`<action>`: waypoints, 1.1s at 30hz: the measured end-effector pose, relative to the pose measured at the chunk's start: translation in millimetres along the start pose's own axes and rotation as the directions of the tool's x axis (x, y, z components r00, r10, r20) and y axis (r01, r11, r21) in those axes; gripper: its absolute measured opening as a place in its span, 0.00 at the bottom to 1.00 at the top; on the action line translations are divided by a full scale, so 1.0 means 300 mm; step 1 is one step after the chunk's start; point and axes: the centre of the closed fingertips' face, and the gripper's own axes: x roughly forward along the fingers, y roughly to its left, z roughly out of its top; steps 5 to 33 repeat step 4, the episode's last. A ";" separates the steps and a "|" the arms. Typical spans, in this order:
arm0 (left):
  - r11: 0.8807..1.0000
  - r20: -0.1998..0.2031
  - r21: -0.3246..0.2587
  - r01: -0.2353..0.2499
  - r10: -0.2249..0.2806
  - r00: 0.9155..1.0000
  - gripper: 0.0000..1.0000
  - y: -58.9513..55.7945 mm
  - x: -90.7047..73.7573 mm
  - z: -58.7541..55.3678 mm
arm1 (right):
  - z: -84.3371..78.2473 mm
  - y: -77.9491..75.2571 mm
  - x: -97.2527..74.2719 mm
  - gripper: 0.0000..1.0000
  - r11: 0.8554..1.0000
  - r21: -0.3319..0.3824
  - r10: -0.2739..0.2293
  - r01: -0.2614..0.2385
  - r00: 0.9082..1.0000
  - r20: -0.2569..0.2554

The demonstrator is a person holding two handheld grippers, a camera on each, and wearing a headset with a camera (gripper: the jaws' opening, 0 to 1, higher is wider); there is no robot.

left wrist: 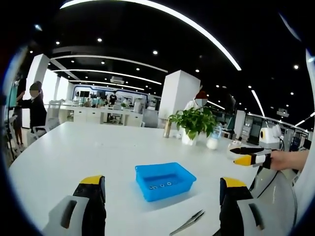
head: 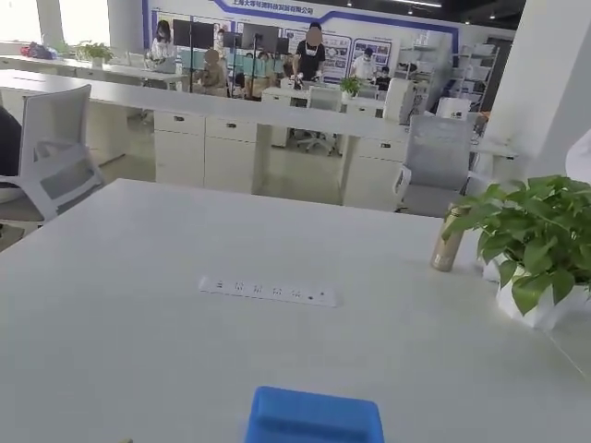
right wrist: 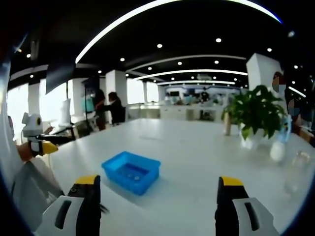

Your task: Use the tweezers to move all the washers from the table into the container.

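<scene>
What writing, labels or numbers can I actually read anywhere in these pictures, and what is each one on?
None can be quoted with certainty.
On the blue banner atop the far wall: a row of white characters, too small and blurred to read.
On the wall posters under it: print too small to read.
On the power strip, the blue container and the bottle: no readable label.

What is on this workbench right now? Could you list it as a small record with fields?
container: blue container, open, on the white table
washers: several washers lying inside the container
tweezers: tweezers flat on the table, not held
left gripper: left gripper open, holding nothing
right gripper: right gripper open, holding nothing
also on the table: power strip, potted plant, bottle
</scene>
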 end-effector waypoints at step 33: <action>1.000 -0.004 -0.004 0.010 -0.010 1.000 0.98 -0.008 0.002 -0.004 | -0.003 0.005 0.004 0.96 1.000 0.006 0.007 -0.007 1.000 -0.007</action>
